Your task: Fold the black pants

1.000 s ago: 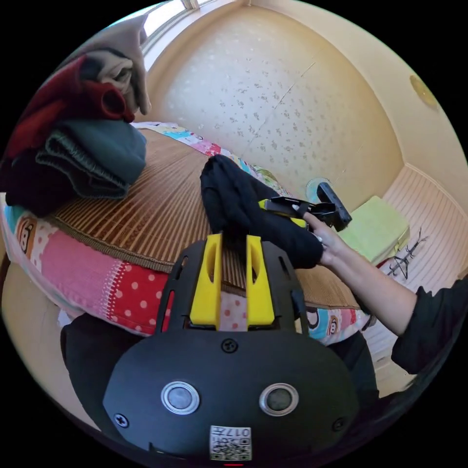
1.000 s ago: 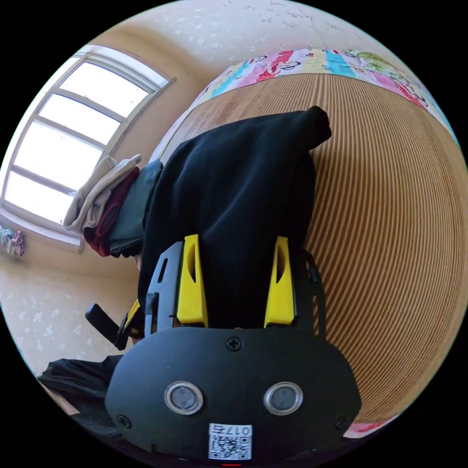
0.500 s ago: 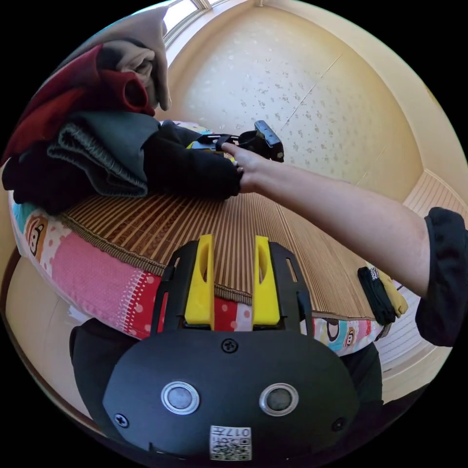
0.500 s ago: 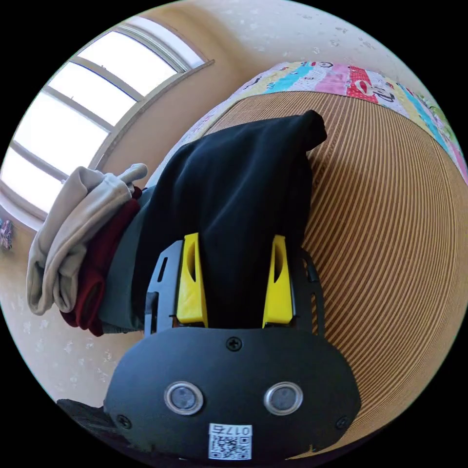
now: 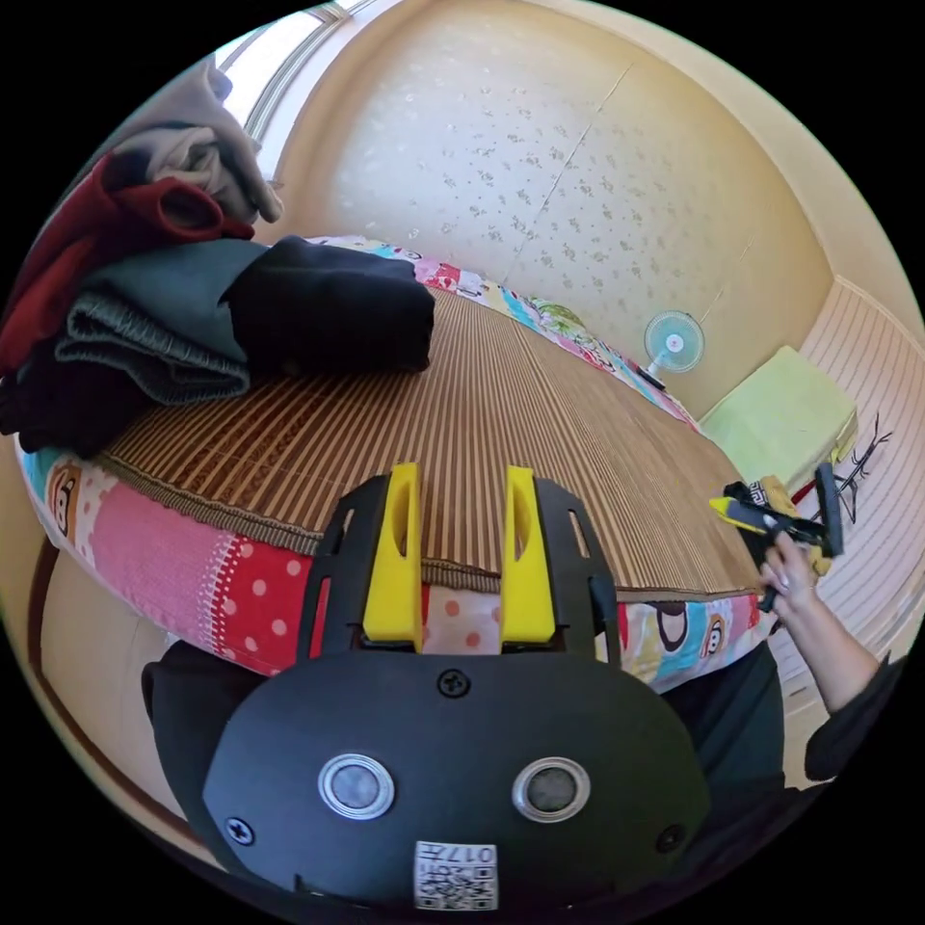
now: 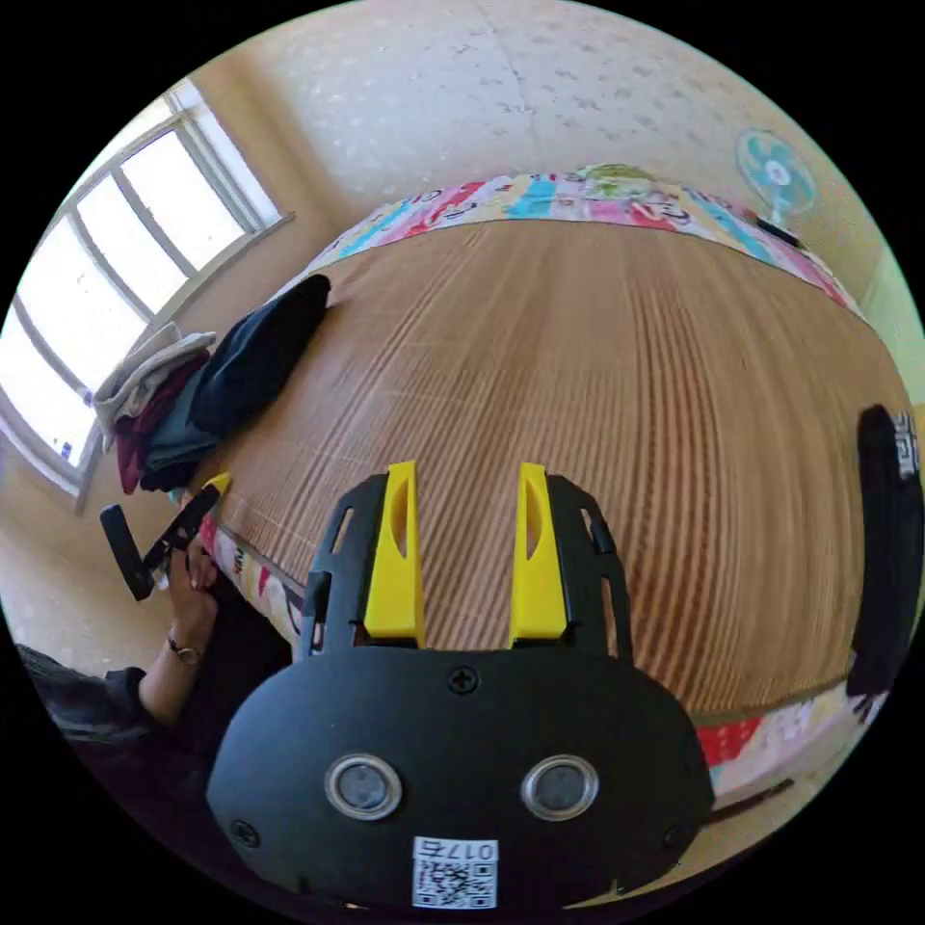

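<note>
Both tools (image 5: pixel 461 482) (image 6: pixel 469 479) empty (jaws parted).

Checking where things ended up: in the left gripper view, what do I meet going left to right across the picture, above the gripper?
Pile of folded clothes → folded black pants set against it → bare stretch of woven mat → small fan by the wall → right gripper in the person's hand.

The bed (image 5: pixel 173 568), with a patchwork cartoon-print cover, carries a ribbed bamboo mat (image 5: pixel 501 414), and on that mat the folded black pants (image 5: pixel 332 308) lie against a stack of folded clothes (image 5: pixel 135 289) near the window end.
</note>
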The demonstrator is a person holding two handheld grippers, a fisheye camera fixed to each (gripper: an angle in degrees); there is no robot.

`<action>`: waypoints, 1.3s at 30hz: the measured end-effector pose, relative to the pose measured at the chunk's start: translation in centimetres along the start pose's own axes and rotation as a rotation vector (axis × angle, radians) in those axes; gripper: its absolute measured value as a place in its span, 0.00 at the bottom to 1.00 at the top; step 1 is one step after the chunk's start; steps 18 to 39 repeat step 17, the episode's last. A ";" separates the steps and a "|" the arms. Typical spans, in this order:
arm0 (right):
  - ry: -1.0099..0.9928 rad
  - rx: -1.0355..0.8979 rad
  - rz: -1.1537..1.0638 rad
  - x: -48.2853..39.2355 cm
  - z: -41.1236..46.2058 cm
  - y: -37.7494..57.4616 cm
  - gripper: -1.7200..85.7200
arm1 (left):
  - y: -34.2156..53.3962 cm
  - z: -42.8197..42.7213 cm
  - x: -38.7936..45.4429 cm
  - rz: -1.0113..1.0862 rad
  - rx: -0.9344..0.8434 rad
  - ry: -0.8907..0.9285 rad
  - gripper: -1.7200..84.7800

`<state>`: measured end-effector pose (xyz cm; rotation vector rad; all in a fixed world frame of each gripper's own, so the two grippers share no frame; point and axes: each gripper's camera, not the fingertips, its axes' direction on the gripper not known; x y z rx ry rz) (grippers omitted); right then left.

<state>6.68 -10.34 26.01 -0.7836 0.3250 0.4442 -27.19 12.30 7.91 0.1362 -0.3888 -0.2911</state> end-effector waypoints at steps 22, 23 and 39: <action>0.424 0.316 0.510 24.2 -25.5 15.6 0.11 | 3.4 0.0 2.2 0.087 0.023 -0.168 0.16; 0.424 0.316 0.510 24.2 -25.5 15.6 0.11 | 3.4 0.0 2.2 0.087 0.023 -0.168 0.16; 0.424 0.316 0.510 24.2 -25.5 15.6 0.11 | 3.4 0.0 2.2 0.087 0.023 -0.168 0.16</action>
